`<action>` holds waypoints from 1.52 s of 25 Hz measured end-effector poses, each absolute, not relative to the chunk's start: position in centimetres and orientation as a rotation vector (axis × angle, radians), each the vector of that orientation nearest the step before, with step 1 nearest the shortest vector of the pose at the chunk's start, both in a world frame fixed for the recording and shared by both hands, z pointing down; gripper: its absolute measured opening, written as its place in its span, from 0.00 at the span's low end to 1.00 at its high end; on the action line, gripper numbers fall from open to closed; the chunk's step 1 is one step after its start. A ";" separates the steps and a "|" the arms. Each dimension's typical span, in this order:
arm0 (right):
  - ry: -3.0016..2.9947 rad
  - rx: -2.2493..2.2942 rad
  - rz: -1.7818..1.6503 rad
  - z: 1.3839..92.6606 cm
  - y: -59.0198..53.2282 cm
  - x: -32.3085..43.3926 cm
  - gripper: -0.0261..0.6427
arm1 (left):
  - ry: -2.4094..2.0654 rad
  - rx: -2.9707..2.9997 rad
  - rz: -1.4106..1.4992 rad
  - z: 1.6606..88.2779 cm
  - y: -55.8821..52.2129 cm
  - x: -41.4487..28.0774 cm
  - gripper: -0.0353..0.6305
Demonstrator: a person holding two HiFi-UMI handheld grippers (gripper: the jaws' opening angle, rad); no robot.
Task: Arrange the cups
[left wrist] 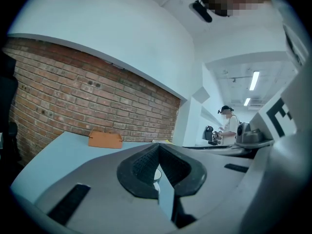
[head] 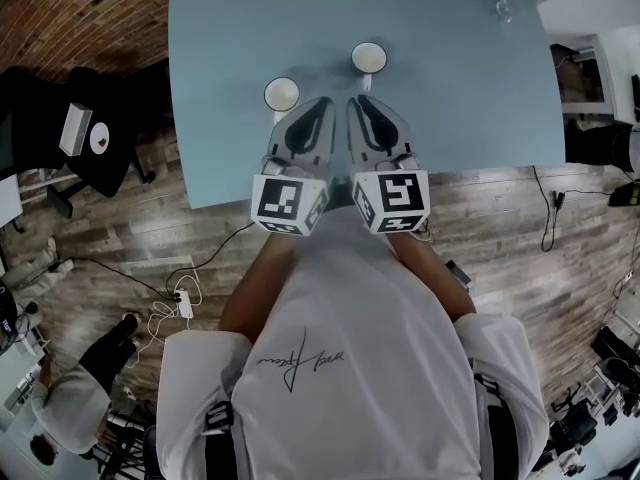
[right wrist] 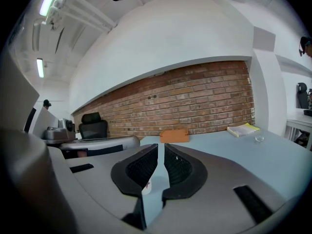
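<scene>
Orange box (right wrist: pixel 174 135) sits far ahead of the fingers (right wrist: pixel 141 168), before the brick wall (right wrist: pixel 195 101); yellow book (right wrist: pixel 243 129) and small glass (right wrist: pixel 259 138) off right.

The head camera looks steeply down from above the person's shoulders. The left tool (head: pixel 322 106) and right tool (head: pixel 353 106) lie side by side below it, at the near edge of the blue surface (head: pixel 220 28). Each tool camera sits low and close behind its own jaws, facing out across the surface toward the brick wall (left wrist: pixel 87 96). Both tool views share the orange box (right wrist: pixel 174 135) ahead of the tools, and each catches the neighbouring tool beside it.
</scene>
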State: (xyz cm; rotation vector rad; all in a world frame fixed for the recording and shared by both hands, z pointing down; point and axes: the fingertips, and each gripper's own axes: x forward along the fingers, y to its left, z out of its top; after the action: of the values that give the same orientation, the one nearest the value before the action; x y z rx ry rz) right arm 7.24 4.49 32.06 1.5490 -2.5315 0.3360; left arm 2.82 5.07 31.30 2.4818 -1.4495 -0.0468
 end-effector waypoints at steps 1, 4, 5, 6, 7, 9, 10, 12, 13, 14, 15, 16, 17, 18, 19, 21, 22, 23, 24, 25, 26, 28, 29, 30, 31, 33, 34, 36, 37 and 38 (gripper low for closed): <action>-2.534 1.538 0.336 32.5 3.9 7.3 0.07 | -1.461 2.484 -0.050 31.5 4.4 2.9 0.06; -2.521 1.521 0.344 34.1 2.9 7.6 0.07 | -1.490 2.480 -0.055 32.2 3.1 3.0 0.06; -2.512 1.526 0.351 34.7 2.8 7.7 0.07 | -1.495 2.475 -0.050 32.5 3.1 3.0 0.06; -2.502 1.535 0.355 35.2 2.8 7.9 0.07 | -1.499 2.472 -0.045 32.8 3.1 2.9 0.06; -2.494 1.549 0.353 35.7 2.6 8.1 0.07 | -1.502 2.473 -0.043 33.1 3.0 2.9 0.06; -2.480 1.579 0.340 36.3 2.3 8.5 0.07 | -1.507 2.476 -0.038 33.4 2.7 2.9 0.06; -2.475 1.594 0.331 36.7 2.1 8.7 0.07 | -1.511 2.476 -0.034 33.7 2.5 2.9 0.06; -2.458 1.620 0.317 37.6 2.0 9.0 0.08 | -1.512 2.478 -0.024 34.2 2.2 3.1 0.06; -2.446 1.633 0.313 38.2 2.0 9.2 0.08 | -1.511 2.479 -0.019 34.5 2.0 3.2 0.06; -2.433 1.644 0.310 38.7 1.9 9.3 0.08 | -1.509 2.478 -0.014 34.8 1.8 3.2 0.06; -2.422 1.657 0.306 39.2 1.7 9.4 0.08 | -1.506 2.476 -0.011 35.0 1.6 3.3 0.06; -2.413 1.671 0.304 39.6 1.4 9.5 0.08 | -1.504 2.473 -0.008 35.2 1.3 3.4 0.06; -2.404 1.686 0.304 40.0 1.1 9.7 0.08 | -1.501 2.471 -0.003 35.4 1.1 3.5 0.06; -2.392 1.698 0.308 40.4 0.9 9.9 0.12 | -1.498 2.470 0.002 35.5 1.0 3.6 0.06; -2.379 1.707 0.312 40.9 0.8 10.1 0.15 | -1.495 2.471 0.005 35.5 1.0 3.7 0.06; -2.350 1.719 0.314 41.8 0.6 10.3 0.16 | -1.489 2.475 0.002 35.4 1.1 3.7 0.06; -2.335 1.723 0.311 42.3 0.5 10.4 0.16 | -1.485 2.473 -0.001 35.4 1.0 3.7 0.06; -2.320 1.727 0.307 42.8 0.3 10.5 0.17 | -1.482 2.467 -0.003 35.6 0.9 3.6 0.06; -2.306 1.732 0.305 43.3 0.2 10.6 0.17 | -1.481 2.458 -0.002 35.7 0.8 3.6 0.06; -2.292 1.736 0.305 43.9 0.0 10.6 0.18 | -1.482 2.451 -0.001 35.8 0.7 3.5 0.06; -2.279 1.739 0.306 44.4 -0.2 10.7 0.19 | -1.482 2.449 0.002 35.8 0.8 3.5 0.06; -2.253 1.744 0.315 45.6 -0.5 10.9 0.20 | -1.476 2.460 0.006 35.5 1.1 3.7 0.06; -2.242 1.747 0.323 46.1 -0.7 11.0 0.21 | -1.468 2.467 0.003 35.3 1.3 3.9 0.06; -2.232 1.751 0.334 46.6 -0.8 11.1 0.22 | -1.461 2.470 -0.003 35.1 1.5 4.0 0.06; -2.225 1.755 0.345 46.9 -1.0 11.2 0.22 | -1.456 2.468 -0.012 34.9 1.6 4.1 0.06; -2.213 1.763 0.362 47.5 -1.3 11.1 0.23 | -1.452 2.459 -0.024 34.8 1.6 3.9 0.06; -2.208 1.768 0.368 47.8 -1.4 11.1 0.23 | -1.452 2.456 -0.024 34.8 1.6 3.8 0.06; -2.198 1.773 0.381 48.4 -1.7 10.9 0.23 | -1.452 2.457 -0.019 34.8 1.5 3.6 0.06; -2.191 1.775 0.387 48.7 -1.7 10.9 0.23 | -1.451 2.460 -0.016 34.8 1.5 3.6 0.06; -2.182 1.776 0.391 49.0 -1.7 11.0 0.23 | -1.449 2.462 -0.012 34.8 1.6 3.5 0.06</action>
State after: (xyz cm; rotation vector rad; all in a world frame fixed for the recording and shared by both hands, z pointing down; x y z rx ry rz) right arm 11.01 -1.73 48.98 1.7761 -2.1821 0.3913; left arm 3.55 1.57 34.81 2.4622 -1.4486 -0.0119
